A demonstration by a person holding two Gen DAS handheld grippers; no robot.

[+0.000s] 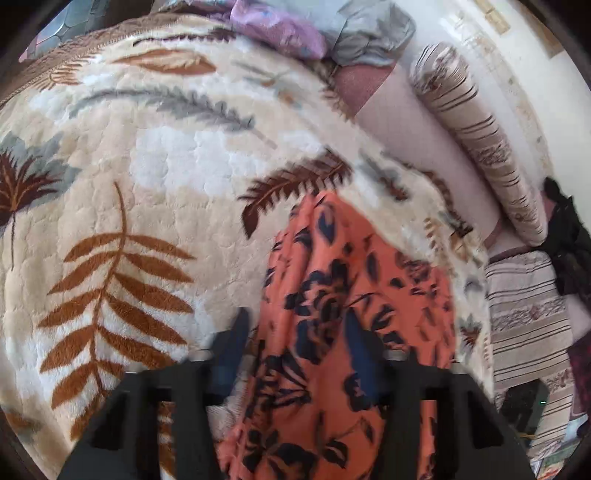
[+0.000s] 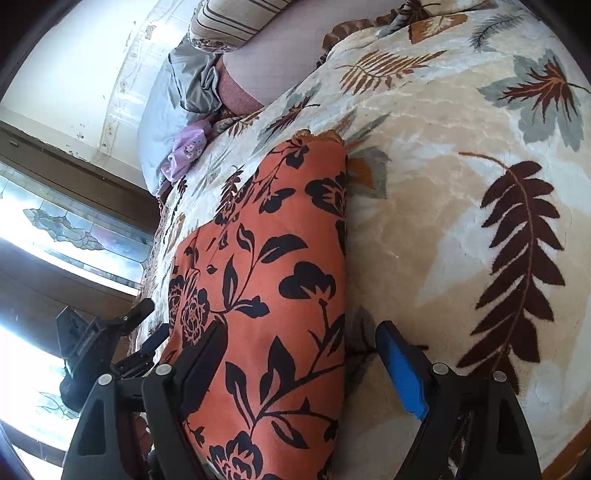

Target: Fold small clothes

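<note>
- An orange cloth point(image 2: 266, 295) with a black flower print lay on a leaf-patterned blanket point(image 2: 443, 221) spread over a bed.
- In the right wrist view the cloth was a long strip with a straight right edge, running from the bottom of the frame up toward a scalloped orange hem at its far end.
- The right gripper point(image 2: 299, 354) stood spread wide. Its left finger point(image 2: 199, 350) rested on the cloth near its left edge, while its blue-padded right finger point(image 2: 400, 369) was over bare blanket, just beside the cloth's right edge.
- The left gripper point(image 2: 107, 343) showed at the lower left of that view, close to the cloth's left edge at the side of the bed.
- In the left wrist view the same cloth point(image 1: 343, 314) passed between the left gripper's point(image 1: 295, 354) fingers and stretched away over the blanket point(image 1: 147, 184).
- Those fingers were apart with cloth between them; the view was blurred, and I could not tell whether they pinched it.
- Beyond the blanket lay a purple flowered garment point(image 1: 280, 26) and a grey bundle point(image 1: 373, 33), touching each other.
- A striped bolster point(image 1: 476, 136) lay along the wall, with a dark garment point(image 1: 569, 240) at its end.
- A patterned glass window point(image 2: 66, 229) showed beside the bed.
</note>
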